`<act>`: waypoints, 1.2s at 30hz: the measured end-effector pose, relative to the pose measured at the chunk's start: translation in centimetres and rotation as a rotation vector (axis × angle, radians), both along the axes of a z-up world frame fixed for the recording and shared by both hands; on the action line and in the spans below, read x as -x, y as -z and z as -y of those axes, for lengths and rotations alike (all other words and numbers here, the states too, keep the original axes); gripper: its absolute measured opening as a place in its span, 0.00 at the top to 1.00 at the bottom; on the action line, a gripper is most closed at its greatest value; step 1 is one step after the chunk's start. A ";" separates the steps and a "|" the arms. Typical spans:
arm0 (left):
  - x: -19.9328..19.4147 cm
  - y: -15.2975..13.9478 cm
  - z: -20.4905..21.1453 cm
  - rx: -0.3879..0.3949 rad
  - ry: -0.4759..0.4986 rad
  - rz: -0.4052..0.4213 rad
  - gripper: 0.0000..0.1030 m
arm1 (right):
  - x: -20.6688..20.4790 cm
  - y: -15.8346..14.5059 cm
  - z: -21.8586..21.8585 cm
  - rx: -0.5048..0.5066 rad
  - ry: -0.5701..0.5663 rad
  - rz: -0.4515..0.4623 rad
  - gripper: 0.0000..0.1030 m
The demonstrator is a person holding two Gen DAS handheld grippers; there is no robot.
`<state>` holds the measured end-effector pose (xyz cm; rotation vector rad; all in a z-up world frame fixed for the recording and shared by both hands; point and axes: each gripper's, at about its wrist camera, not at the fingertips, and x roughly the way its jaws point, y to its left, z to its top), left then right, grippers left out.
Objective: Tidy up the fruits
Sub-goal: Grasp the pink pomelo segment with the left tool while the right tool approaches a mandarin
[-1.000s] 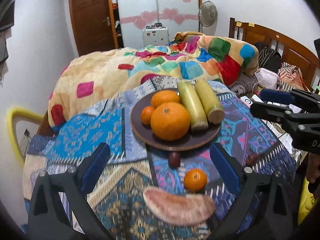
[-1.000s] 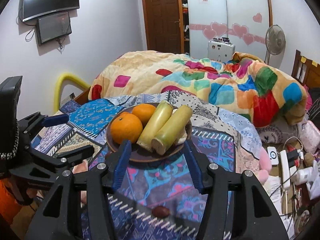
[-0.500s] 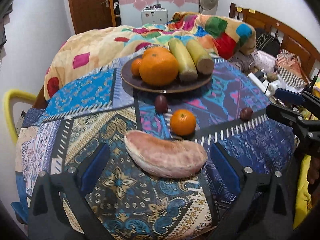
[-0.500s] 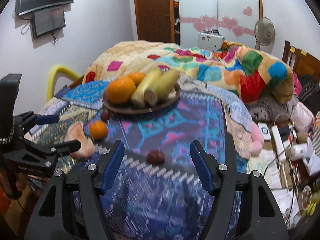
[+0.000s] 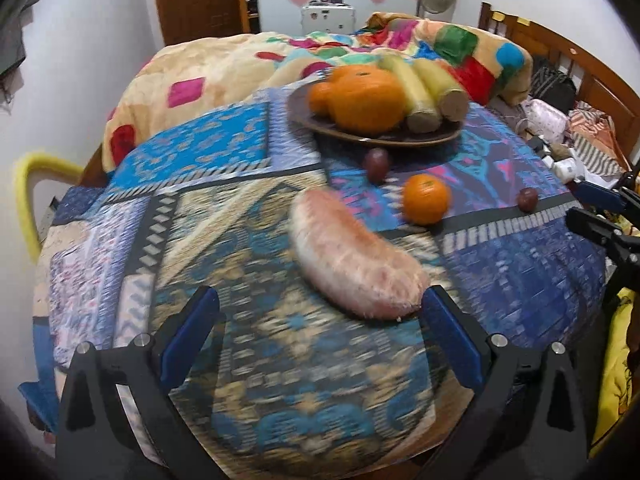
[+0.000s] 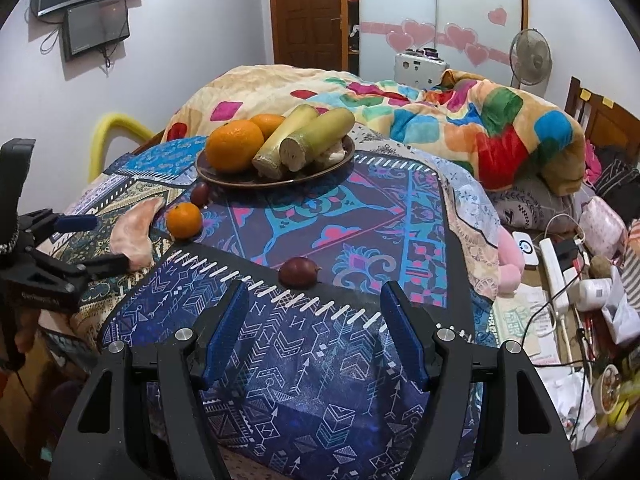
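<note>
Landmark: plate (image 6: 224, 174), dark brown, on a patterned cloth (image 6: 360, 216).

Right wrist view only: wall screens at upper left, a power strip (image 6: 554, 268) and cables on the floor to the right, and the cut ends of the two stalks (image 6: 304, 140) on the plate. The left gripper (image 6: 108, 242) shows here from the side, at the left edge, with its lower finger tip at the near end of the peel (image 6: 134, 236). Whether it touches cannot be told.

Left wrist view only: three oranges (image 5: 366, 98) on the plate (the other view shows two) and the wooden headboard (image 5: 560, 60). This view is motion-blurred. The right gripper (image 5: 592, 208) enters at the right edge, near the right plum (image 5: 527, 199).

Loose fruit, all nearer than the plate:
- plum (image 6: 200, 194) just off the plate's front rim
- small orange (image 6: 184, 220) just beyond that plum
- second plum (image 6: 299, 273) well apart, to the right
- peel, farthest from the plate.

Peel: pinkish, curved, lying flat. Its long axis runs from the plate side toward the left gripper (image 5: 318, 328), the near end at that gripper's right finger.

Left claw: released, jaws wide, nothing gripped.
Right claw (image 6: 314, 320): released, jaws apart and empty, the second plum just ahead of the tips.
</note>
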<state>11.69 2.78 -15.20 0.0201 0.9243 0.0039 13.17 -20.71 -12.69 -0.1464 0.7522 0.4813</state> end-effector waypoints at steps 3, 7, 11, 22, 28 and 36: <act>0.1 0.2 -1.4 -0.035 -0.031 -0.015 0.00 | -0.1 0.4 0.0 -0.001 -0.002 -0.009 0.37; -0.1 0.4 -2.7 -0.045 -0.050 -0.036 0.00 | -0.2 0.8 -0.2 0.003 -0.008 -0.018 0.37; 0.5 -0.3 -2.1 -0.046 -0.011 -0.011 0.00 | -0.3 0.8 -0.4 0.005 -0.018 -0.021 0.37; -2.9 0.1 0.8 -0.050 0.066 -0.028 0.26 | -1.2 -0.2 -2.3 -0.016 -0.064 -0.003 0.37; -4.6 0.4 -0.4 0.035 0.039 -0.041 0.34 | -1.9 -0.1 -3.9 -0.016 -0.097 -0.001 0.37; -4.3 0.3 -0.8 0.035 0.062 -0.019 0.50 | -2.9 -0.1 -6.3 -0.029 -0.126 -0.015 0.37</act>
